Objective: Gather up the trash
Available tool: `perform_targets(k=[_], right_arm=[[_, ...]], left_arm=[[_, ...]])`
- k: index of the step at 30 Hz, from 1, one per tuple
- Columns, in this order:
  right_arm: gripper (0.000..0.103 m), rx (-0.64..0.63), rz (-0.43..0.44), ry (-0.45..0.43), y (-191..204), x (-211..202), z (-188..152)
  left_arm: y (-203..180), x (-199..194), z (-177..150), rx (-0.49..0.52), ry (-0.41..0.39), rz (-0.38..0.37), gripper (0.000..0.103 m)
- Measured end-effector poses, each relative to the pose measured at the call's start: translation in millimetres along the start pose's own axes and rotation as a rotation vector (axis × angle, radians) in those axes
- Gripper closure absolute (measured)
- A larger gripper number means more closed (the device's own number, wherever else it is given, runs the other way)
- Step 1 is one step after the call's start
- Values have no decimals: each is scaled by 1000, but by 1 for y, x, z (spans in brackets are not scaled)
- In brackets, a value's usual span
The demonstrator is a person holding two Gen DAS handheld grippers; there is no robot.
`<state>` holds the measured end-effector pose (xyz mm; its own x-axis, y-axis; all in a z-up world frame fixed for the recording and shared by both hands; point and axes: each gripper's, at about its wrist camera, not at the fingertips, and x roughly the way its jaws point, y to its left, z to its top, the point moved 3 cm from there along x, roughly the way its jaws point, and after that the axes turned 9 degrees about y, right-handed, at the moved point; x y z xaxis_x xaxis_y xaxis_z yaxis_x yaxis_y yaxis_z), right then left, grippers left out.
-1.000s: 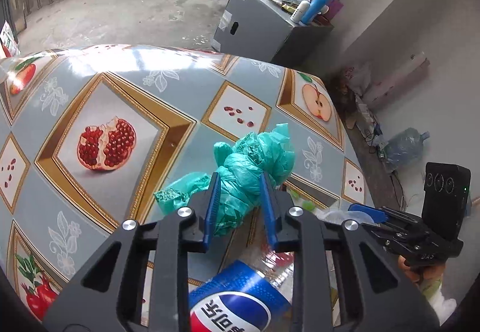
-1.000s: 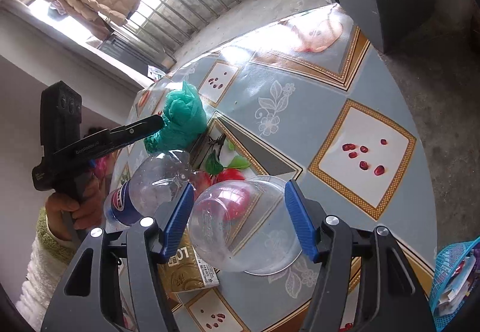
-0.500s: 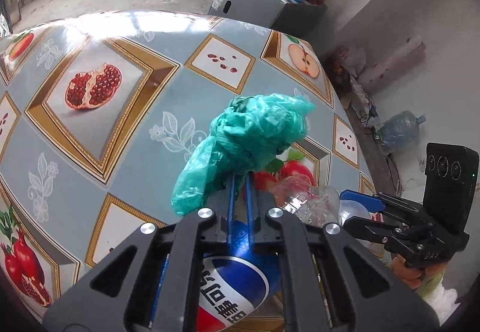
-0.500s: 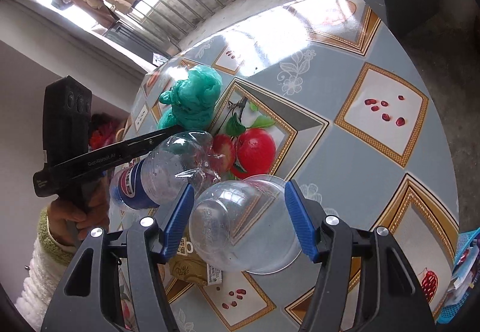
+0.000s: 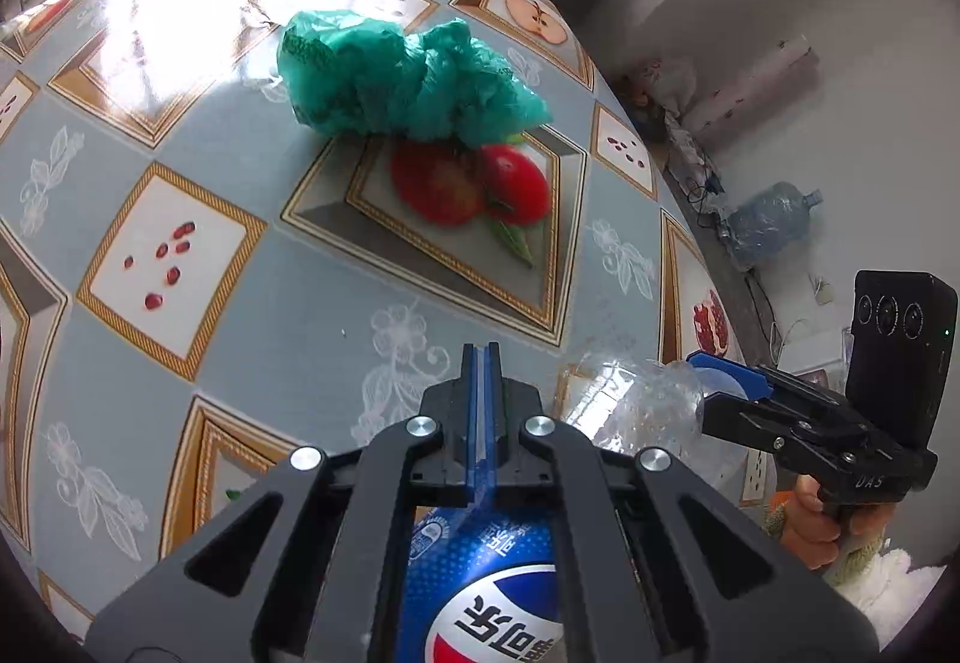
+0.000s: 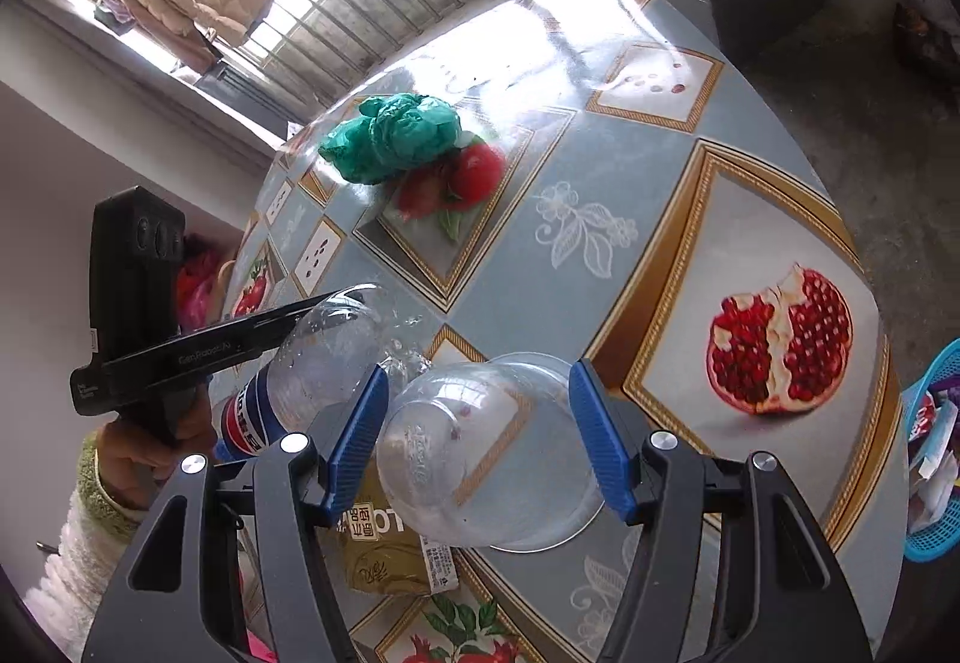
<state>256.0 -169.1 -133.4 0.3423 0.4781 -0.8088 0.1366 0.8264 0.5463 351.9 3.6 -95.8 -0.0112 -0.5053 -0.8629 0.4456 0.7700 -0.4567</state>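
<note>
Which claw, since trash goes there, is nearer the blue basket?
Right. The right claw, gripping a clear plastic dome, sits left of the blue basket; the left claw is farther left, over the Pepsi bottle.

Crumpled bag (image 5: 403, 78) on table (image 5: 252, 315), well ahead of left gripper (image 5: 478, 363); bottle (image 5: 486, 597) lying under left gripper; domed lid (image 6: 480, 453) between right gripper (image 6: 480, 447) jaws; carton (image 6: 390, 549) beneath lid; basket (image 6: 927, 459) beyond table edge, right of right gripper
</note>
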Motion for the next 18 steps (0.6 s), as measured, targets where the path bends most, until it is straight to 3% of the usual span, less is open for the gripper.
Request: perform_targets(k=[4, 8, 10, 12, 13, 18], right_arm=[[42, 2, -22, -7, 0, -6, -15], [42, -14, -34, -13, -3, -14, -16], [42, -18, -24, -25, -2, -19, -12], [42, -18, -29, -40, -3, -23, -6], [42, -22, -33, -51, -3, -26, -1], [42, -122, -57, -107, 12, -40, 43]], left_arm=[[-6, 2, -13, -20, 21, 3, 103], [-11, -8, -4, -14, 5, 9, 102], [-11, -19, 11, -15, -36, 14, 97], [-8, -29, 31, -15, -88, 37, 77], [-5, -34, 43, -23, -114, 56, 73], [27, -49, 80, -164, -172, 41, 70]])
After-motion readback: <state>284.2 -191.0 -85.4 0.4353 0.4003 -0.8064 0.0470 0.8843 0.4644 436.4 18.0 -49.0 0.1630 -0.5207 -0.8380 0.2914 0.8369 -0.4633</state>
